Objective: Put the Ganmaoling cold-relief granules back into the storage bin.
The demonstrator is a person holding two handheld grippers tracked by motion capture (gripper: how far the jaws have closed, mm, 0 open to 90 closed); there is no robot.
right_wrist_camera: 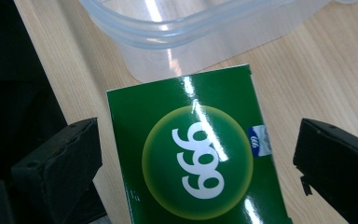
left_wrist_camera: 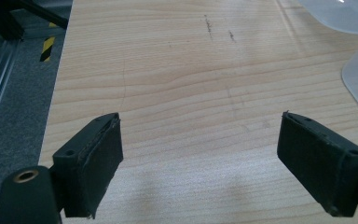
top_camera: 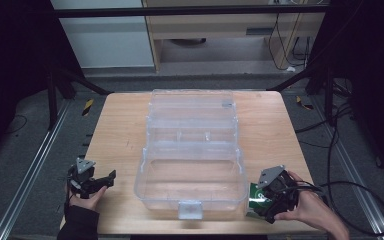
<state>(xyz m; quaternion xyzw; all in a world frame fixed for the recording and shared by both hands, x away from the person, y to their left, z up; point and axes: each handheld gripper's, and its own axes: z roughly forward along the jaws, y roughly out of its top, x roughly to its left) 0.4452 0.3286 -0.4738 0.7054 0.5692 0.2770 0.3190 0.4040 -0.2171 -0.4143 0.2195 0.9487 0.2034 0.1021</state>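
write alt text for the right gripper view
A glossy green box marked 999 lies on a wooden table between the open gripper jaws, which flank it without touching. A clear plastic bin sits just beyond it.

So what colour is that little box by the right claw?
Glossy green box with white "999" in a yellow-ringed circle; clearest in the right gripper view.

On my high view I log a light wooden table [top_camera: 120, 135] with faint dark scuffs near its left side. Beyond its far edge I see a pale wooden cabinet [top_camera: 230, 30] and a white panel [top_camera: 105, 40] beside it. I count two yellow-and-black striped markers on the grey carpeted floor [top_camera: 25, 130], one [top_camera: 87, 106] left of the table, one [top_camera: 305, 104] right. Metal rails [top_camera: 30, 175] run along the floor at left. Black cables [top_camera: 345, 150] trail across the floor at right.
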